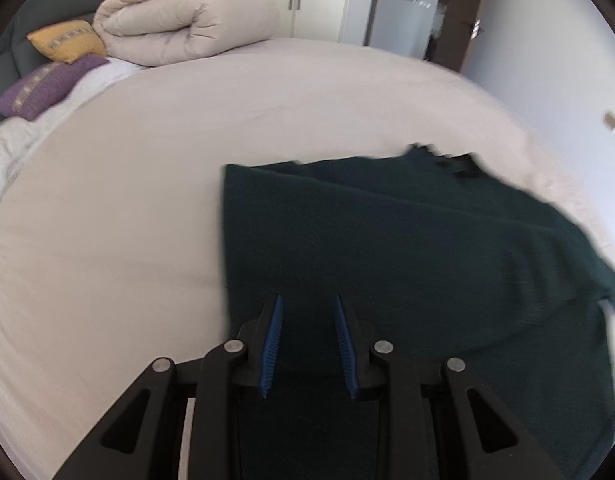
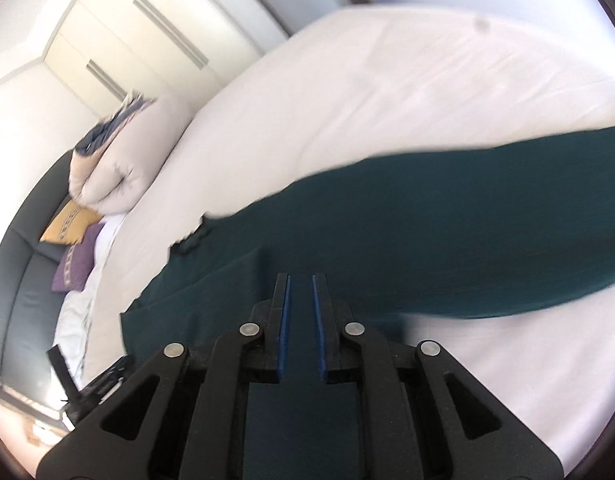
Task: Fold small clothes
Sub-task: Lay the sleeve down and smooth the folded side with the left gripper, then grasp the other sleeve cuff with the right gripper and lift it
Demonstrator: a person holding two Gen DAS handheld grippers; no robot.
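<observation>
Garment (image 1: 407, 248), dark green, spread on pale bed (image 1: 147, 200), far edge blurred. Left gripper (image 1: 307, 308) above near hem, jaws parted, holding nothing. Right gripper (image 2: 301, 286) over same cloth, jaws narrowly apart. Rolled duvet (image 1: 187, 28), yellow and purple pillows beyond.

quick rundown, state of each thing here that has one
left gripper: jaws open, over the garment
right gripper: jaws open by a narrow gap, over the garment
dark green garment: lying on the bed, partly folded
duvet: rolled up at the head of the bed
wardrobe doors: closed
</observation>
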